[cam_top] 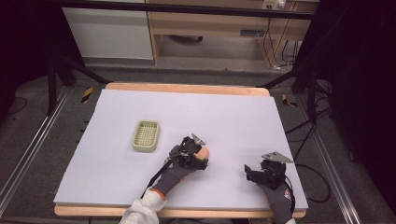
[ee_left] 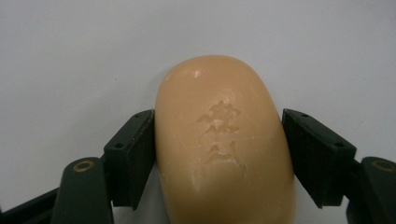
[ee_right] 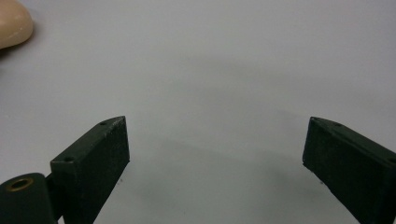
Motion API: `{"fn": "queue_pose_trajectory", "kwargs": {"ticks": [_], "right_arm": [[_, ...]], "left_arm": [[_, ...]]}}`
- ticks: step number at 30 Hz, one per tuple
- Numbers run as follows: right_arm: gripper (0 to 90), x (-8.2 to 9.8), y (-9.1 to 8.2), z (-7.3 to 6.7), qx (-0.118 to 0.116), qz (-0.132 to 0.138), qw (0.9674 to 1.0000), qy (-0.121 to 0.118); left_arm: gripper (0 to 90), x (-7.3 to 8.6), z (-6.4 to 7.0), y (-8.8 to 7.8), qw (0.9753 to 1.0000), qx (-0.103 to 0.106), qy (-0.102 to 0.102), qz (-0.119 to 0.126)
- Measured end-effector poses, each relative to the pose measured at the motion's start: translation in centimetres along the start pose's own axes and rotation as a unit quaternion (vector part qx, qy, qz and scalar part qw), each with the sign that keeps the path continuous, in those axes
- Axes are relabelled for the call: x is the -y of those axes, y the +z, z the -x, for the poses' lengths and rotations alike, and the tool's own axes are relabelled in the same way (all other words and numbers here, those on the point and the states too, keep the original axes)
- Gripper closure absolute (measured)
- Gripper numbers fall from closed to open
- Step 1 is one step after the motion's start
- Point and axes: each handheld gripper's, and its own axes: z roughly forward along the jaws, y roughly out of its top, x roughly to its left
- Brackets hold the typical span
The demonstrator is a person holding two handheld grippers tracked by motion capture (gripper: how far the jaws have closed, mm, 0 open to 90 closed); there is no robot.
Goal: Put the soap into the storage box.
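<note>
— Where's the soap?

— The soap (ee_left: 224,140) lies on the pale grey table (cam_top: 233,121), near the middle and toward the near edge. It's a peach-coloured oval bar with a stamped mark on its top face. In the high view it shows as a small peach end (cam_top: 204,152) poking out on the right of the left gripper (cam_top: 194,154).

— Is that gripper holding it?

— Its jaws stand one on each long side of the bar. The left pad (ee_left: 133,154) presses against the soap's side; the right pad (ee_left: 313,154) sits right at the other side, touching or nearly so. So the claw is narrowed onto the soap, which rests on the table between the jaws.

— And the other hand?

— The right gripper (cam_top: 254,171) is to the right of the soap and a little nearer, well apart from it. Its jaws are spread wide with bare table between them. In the right gripper view the rounded end of the soap (ee_right: 14,23) shows at the upper left corner.

— Anything else on the table?

— A pale green soap dish (cam_top: 146,136) with a slatted floor, left of the left gripper and slightly farther away, apart from it. Grey-gloved hands and a light sleeve (cam_top: 140,210) come in from the near edge.
</note>
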Motion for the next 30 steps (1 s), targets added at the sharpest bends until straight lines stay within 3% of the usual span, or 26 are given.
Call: {"fn": "queue_pose_trajectory", "kwargs": {"ticks": [15,30], "right_arm": [[7.6,0.0,0.0,0.0,0.000,0.000,1.0000,0.000],[7.6,0.0,0.0,0.0,0.002,0.000,1.0000,0.000]], "left_arm": [[30.5,0.1,0.3,-0.3,1.0000,-0.009,0.002,0.002],[31.1,0.4,-0.3,-4.1,0.9996,-0.004,0.014,0.025]]}}
